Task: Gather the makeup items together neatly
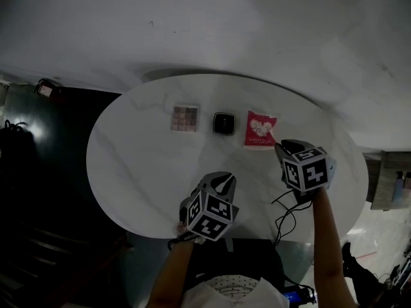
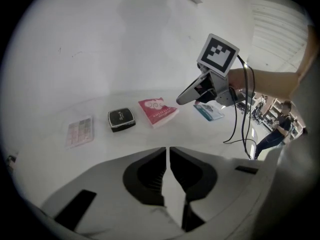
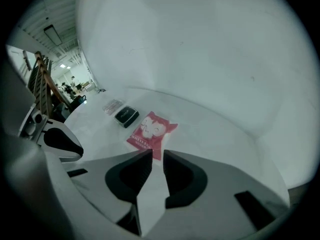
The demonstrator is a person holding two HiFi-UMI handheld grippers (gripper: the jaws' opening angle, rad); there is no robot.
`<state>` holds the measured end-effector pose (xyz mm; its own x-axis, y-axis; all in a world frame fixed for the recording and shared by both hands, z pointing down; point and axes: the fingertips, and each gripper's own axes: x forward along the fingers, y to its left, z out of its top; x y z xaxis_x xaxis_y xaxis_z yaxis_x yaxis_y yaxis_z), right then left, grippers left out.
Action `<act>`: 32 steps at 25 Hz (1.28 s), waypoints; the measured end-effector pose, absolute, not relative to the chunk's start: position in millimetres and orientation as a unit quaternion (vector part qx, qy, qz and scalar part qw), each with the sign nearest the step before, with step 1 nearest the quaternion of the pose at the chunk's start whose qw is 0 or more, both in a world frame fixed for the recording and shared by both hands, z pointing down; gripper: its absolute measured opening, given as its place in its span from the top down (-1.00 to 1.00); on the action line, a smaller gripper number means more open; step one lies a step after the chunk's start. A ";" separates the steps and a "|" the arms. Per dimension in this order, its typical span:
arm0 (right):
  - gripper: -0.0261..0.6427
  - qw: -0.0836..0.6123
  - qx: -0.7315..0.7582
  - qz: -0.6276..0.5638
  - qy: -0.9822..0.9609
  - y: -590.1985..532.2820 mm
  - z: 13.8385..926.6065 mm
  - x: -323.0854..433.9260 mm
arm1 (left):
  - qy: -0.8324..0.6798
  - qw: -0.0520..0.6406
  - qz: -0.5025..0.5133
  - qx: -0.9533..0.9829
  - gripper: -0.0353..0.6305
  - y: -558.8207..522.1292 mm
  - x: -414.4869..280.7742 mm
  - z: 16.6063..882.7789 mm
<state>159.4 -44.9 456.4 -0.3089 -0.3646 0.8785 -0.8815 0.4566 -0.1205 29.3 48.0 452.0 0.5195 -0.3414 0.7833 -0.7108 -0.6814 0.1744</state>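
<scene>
- Head view: the camera sits high above the white oval table (image 1: 128, 172) and looks steeply down. It takes in the whole top from far off. The left gripper (image 1: 221, 179) and right gripper (image 1: 282, 147) lie at the near edge, closest to the lens.
- Left gripper view: the camera is mounted behind the left jaws, low over the table. It faces along them, down and across the top towards the wall. The right gripper shows ahead of its tips, to the right.
- Right gripper view: the camera is mounted behind the right jaws and angled down. The left gripper's edge enters at the left.
- Shared ground: all three views hold the row beyond the jaw tips, namely the palette (image 1: 185, 118), black compact (image 1: 224, 123) and red packet (image 1: 260, 130).
</scene>
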 end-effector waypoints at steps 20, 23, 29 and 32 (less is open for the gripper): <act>0.61 0.326 0.579 0.390 -0.638 59.6 454.8 291.4 | -0.198 0.177 0.394 0.880 0.75 67.0 136.5 439.9; 0.61 0.313 0.597 0.405 -0.617 79.3 458.5 309.2 | -0.173 0.168 0.398 0.885 0.75 73.8 158.8 439.1; 0.58 0.306 0.623 0.416 -0.588 105.1 469.2 339.3 | -0.143 0.154 0.405 0.890 0.75 82.5 197.2 443.2; 0.53 0.307 0.631 0.418 -0.577 112.4 473.7 353.4 | -0.138 0.151 0.410 0.889 0.75 82.7 213.3 447.8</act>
<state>353.4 112.4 473.7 -0.0153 -0.4715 0.8817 -0.9849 -0.1449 -0.0946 213.3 82.7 447.8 0.6256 -0.1209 0.7707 -0.3693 -0.9161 0.1561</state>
